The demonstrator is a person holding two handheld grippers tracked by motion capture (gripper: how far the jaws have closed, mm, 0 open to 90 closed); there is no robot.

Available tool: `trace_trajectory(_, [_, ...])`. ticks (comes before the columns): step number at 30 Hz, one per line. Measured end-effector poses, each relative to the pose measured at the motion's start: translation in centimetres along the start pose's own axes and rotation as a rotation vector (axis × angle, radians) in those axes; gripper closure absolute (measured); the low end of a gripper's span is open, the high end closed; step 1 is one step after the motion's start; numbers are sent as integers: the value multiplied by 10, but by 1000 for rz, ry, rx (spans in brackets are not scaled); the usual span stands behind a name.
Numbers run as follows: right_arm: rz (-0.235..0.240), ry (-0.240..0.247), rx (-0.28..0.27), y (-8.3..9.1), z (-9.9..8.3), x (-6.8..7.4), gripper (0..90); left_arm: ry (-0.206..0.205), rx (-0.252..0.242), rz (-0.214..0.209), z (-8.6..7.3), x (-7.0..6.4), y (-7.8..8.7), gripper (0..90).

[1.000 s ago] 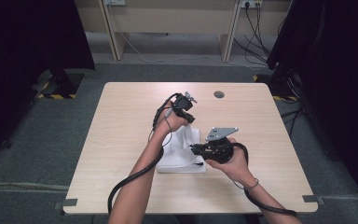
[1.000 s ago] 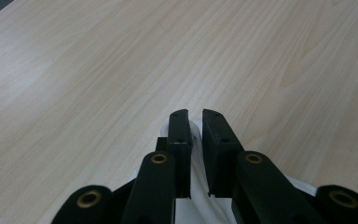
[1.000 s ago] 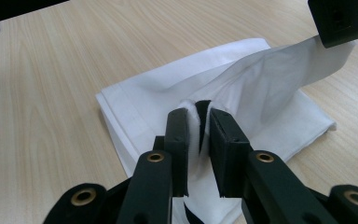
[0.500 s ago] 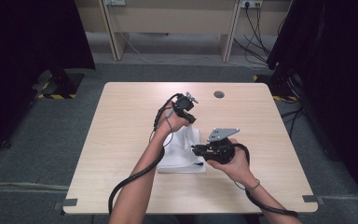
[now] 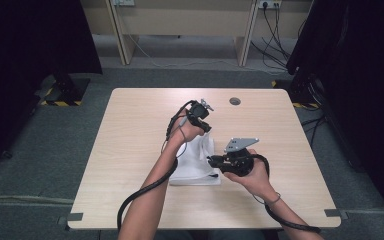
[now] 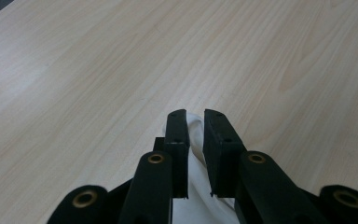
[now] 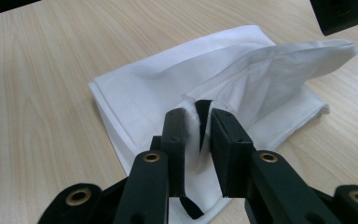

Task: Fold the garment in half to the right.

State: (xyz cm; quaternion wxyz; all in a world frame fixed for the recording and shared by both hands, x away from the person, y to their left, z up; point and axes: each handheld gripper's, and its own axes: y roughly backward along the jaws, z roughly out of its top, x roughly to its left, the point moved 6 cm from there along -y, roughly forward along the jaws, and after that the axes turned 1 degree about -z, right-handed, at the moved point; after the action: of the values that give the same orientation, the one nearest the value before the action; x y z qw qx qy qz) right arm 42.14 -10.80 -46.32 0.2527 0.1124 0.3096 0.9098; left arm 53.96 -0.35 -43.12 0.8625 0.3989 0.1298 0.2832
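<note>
A white folded cloth lies mid-table, its top layer lifted at two pinched edges.

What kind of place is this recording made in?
Probably a lab or studio set up for recording. A plain wooden table stands alone on grey carpet, dark curtains hang on both sides, and loose cables run to wall sockets behind.

One white cloth on worktop. Two grippers over cloth: left gripper, right gripper. One round grommet beyond cloth.
</note>
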Motion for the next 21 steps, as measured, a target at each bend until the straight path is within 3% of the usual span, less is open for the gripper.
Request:
trace_trajectory(12, [-1, -3, 9, -1, -5, -1, 734, 7, -10, 5, 1, 0, -1, 751])
trace_trajectory(21, [0, -12, 15, -1, -9, -2, 716, 7, -24, 11, 3, -1, 0, 671])
